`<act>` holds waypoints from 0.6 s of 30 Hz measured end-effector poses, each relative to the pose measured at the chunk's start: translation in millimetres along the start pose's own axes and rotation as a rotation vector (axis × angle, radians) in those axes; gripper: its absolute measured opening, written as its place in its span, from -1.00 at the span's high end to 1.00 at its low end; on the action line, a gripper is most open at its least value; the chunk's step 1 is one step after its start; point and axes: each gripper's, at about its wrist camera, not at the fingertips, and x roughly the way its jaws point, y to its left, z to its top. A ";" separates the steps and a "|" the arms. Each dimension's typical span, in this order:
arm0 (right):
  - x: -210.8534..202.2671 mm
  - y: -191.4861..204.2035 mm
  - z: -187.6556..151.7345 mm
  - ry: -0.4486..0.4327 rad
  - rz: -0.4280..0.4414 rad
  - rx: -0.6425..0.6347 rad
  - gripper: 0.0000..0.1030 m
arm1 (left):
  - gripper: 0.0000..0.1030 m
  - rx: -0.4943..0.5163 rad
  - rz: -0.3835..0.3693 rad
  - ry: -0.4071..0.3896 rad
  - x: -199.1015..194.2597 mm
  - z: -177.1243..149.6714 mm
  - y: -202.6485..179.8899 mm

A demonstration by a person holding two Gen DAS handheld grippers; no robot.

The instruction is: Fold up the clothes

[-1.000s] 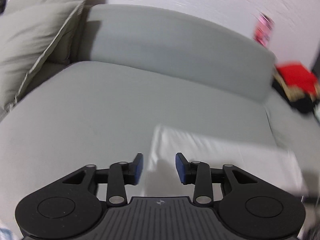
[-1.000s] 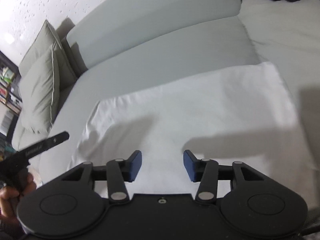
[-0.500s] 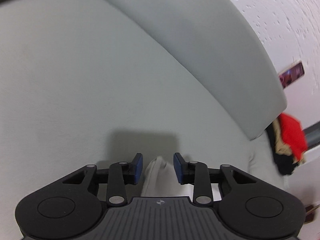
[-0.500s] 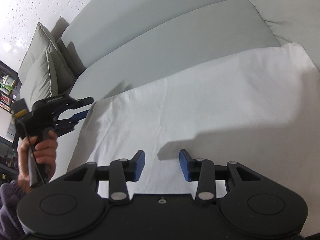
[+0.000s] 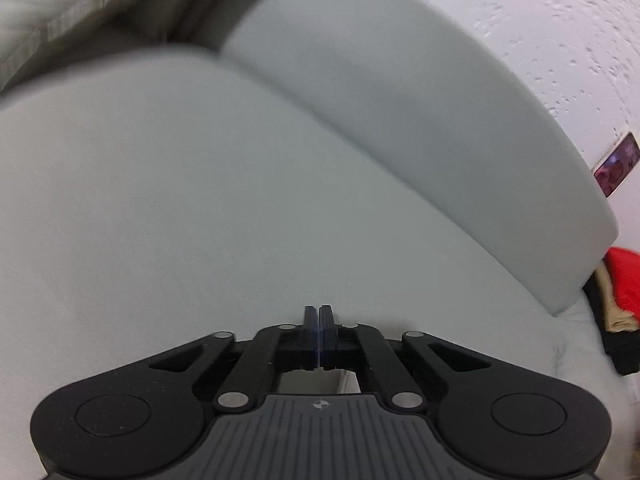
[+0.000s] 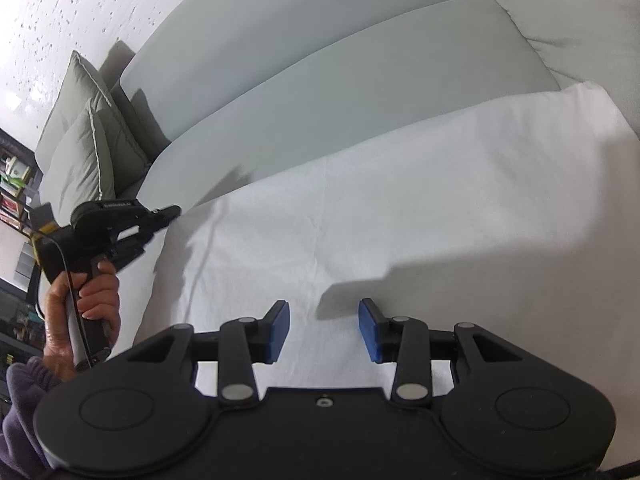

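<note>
A white garment [image 6: 400,216] lies spread flat on the grey sofa seat [image 6: 340,92]. My left gripper [image 5: 319,316] is shut on the garment's left corner; a sliver of white cloth [image 5: 348,380] shows under the closed jaws. In the right wrist view the left gripper [image 6: 170,213] sits at the cloth's left edge, and wrinkles run from there. My right gripper [image 6: 323,328] is open and empty, low over the near part of the garment, its blue pads [image 6: 280,330] apart.
Grey cushions [image 6: 80,140] lean at the sofa's left end, with shelves [image 6: 16,184] beyond. A pile of red and dark clothes [image 5: 620,292] lies at the sofa's right end. The grey backrest [image 5: 400,120] runs behind the seat.
My left gripper has closed on the garment's left corner, which sat between its open jaws half a second ago. My right gripper has moved a little closer over the cloth, still open.
</note>
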 end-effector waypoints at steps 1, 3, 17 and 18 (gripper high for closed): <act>-0.3 0.6 0.0 -0.001 -0.002 -0.004 0.27 | 0.90 -0.020 -0.026 -0.005 -8.1 -0.7 1.4; -2.7 1.0 -0.6 -0.004 -0.002 -0.007 0.26 | 0.81 -0.056 -0.070 -0.009 -25.5 -3.5 3.9; -76.6 -59.6 -19.3 -0.099 -0.184 0.066 0.71 | 0.37 0.590 -0.007 0.276 -85.5 -165.0 -99.4; -82.9 -63.0 -22.8 -0.093 -0.249 0.055 0.71 | 0.35 0.616 0.027 0.273 -92.0 -171.6 -99.4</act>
